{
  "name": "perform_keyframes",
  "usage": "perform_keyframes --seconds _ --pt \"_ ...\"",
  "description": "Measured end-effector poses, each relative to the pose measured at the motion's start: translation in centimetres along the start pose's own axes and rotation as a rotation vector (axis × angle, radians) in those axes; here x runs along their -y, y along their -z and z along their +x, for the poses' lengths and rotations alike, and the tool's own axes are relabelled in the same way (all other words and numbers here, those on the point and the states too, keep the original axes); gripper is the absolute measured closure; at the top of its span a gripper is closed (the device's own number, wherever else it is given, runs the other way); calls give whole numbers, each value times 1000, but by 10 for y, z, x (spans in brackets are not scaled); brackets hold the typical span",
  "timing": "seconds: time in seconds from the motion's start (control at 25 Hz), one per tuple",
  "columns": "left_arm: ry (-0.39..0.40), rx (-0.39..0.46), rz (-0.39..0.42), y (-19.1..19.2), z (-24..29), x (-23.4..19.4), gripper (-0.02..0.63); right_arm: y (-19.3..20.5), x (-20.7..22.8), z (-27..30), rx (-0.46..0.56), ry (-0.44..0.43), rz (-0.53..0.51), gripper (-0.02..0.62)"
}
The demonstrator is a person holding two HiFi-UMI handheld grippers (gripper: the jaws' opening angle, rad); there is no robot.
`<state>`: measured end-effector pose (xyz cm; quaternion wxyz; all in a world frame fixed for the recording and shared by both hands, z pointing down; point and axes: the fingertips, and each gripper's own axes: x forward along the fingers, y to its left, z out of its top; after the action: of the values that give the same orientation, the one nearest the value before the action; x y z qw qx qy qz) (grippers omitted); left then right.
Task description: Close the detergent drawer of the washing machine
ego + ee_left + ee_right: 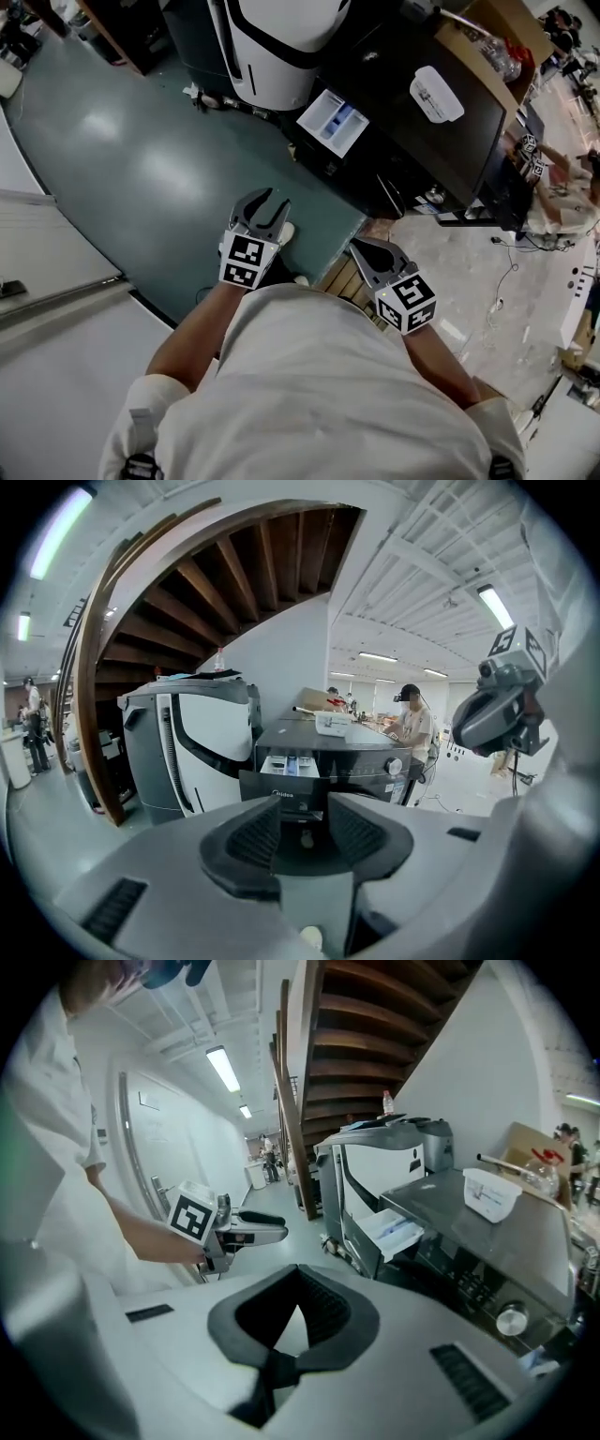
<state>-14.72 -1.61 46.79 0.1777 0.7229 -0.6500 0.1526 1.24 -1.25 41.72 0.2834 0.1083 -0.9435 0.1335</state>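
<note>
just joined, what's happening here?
A person with a tool in each hand is short of the washing machine, whose detergent drawer stands pulled out. The left tool is open and empty, and the right tool is shut and empty. Neither touches the drawer yet.

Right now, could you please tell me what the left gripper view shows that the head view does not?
Only the left gripper view: the wooden stair underside above the machines, and the left gripper's jaws head-on, apart with nothing between them. Only the head view: the wearer's white shirt and the left gripper's marker cube. Both: the washing machine with its detergent drawer pulled out, and the right gripper.
</note>
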Motion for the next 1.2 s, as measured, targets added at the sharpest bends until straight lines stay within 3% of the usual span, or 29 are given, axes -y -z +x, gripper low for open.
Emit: perform_keyframes --seconds 0.44,0.64,1.2 --pt "117 -58 54 -2 77 -28 434 -32 47 12 6 162 93 592" --pt "149 -78 117 -2 103 -31 431 -28 62 6 -6 238 144 592" --pt "235 -113 168 -5 160 -36 427 -23 76 2 -3 385 241 592"
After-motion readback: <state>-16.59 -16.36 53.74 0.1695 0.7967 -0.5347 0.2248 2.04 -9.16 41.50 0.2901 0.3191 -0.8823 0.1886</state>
